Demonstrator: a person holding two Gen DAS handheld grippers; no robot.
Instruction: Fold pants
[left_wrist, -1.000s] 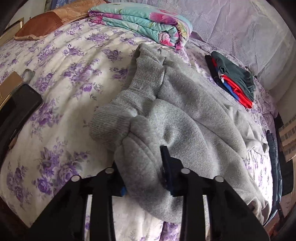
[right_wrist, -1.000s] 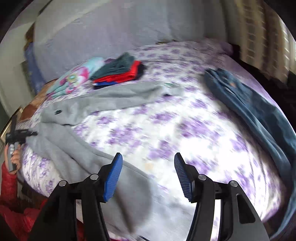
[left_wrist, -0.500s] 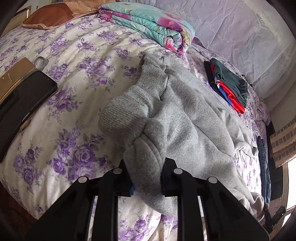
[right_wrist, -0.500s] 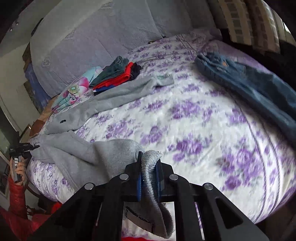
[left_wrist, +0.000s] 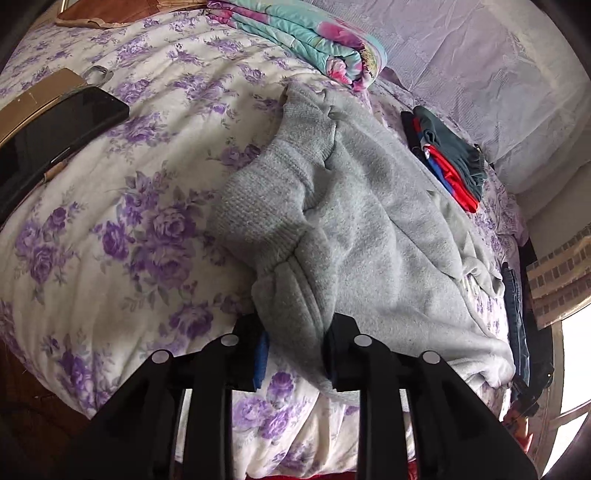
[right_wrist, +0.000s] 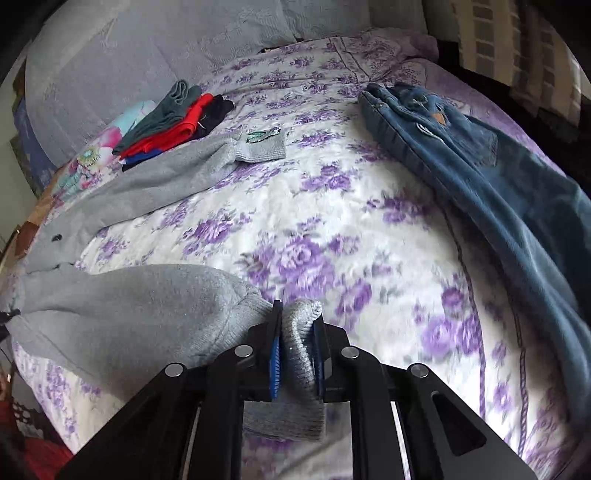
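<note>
Grey sweatpants (left_wrist: 369, 229) lie across the floral bed. My left gripper (left_wrist: 295, 350) is shut on the waistband end of the pants near the bed's front edge. In the right wrist view the near grey leg (right_wrist: 129, 306) runs to my right gripper (right_wrist: 297, 343), which is shut on its ribbed cuff (right_wrist: 301, 332). The far leg (right_wrist: 166, 177) lies flat toward the headboard, ending in a ribbed cuff (right_wrist: 260, 146).
Blue jeans (right_wrist: 480, 184) lie along the bed's right side. A stack of folded clothes (right_wrist: 173, 118) and a folded floral blanket (left_wrist: 314, 40) sit near the headboard. A black phone (left_wrist: 55, 136) and a tan case (left_wrist: 33, 103) lie on the left of the bed.
My right gripper closed on the near leg's cuff and lifted it slightly. My left gripper tightened on the waistband and pulled back a little toward the bed edge.
</note>
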